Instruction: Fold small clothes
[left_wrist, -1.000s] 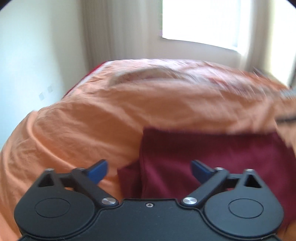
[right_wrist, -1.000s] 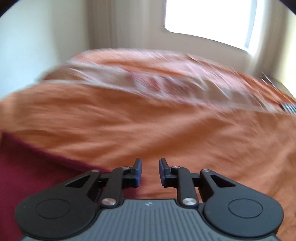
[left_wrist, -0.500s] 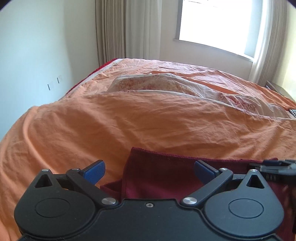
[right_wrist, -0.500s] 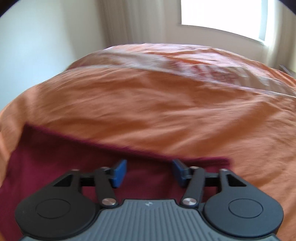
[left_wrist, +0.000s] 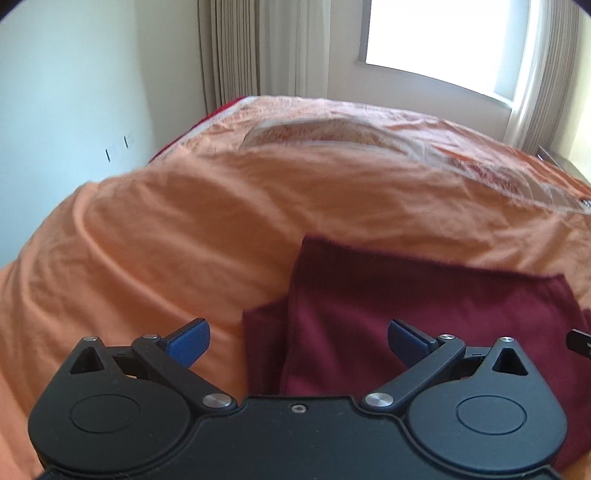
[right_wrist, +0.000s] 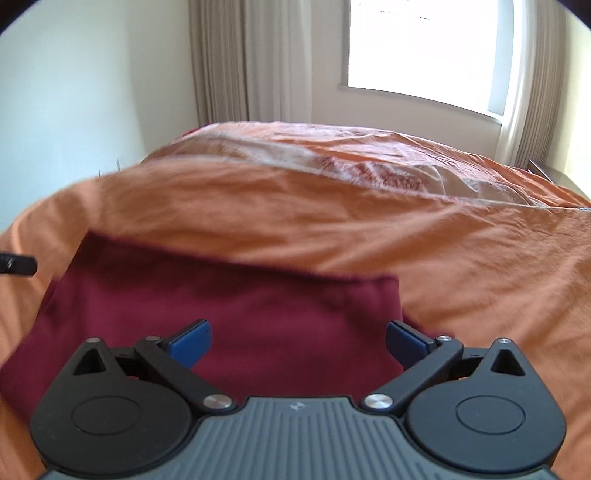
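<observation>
A dark red folded garment (left_wrist: 424, 306) lies flat on the orange bedspread (left_wrist: 184, 221). In the left wrist view a small flap of it sticks out at its left side. My left gripper (left_wrist: 298, 341) hovers over the garment's left edge, jaws wide open and empty. In the right wrist view the same garment (right_wrist: 229, 310) fills the lower middle. My right gripper (right_wrist: 298, 341) is open over its right part, with its right finger near the garment's right edge. A bit of the other gripper (right_wrist: 16, 264) shows at the far left edge.
The bed has a rumpled patterned sheet (right_wrist: 369, 173) showing farther back. Beige curtains (left_wrist: 236, 48) and a bright window (right_wrist: 424, 48) stand behind the bed. A pale wall with outlets (left_wrist: 116, 147) is on the left.
My right gripper opened from nearly shut to wide and came to stand over the garment. My left gripper stayed open and shifted slightly; both views tilted during the motion.
</observation>
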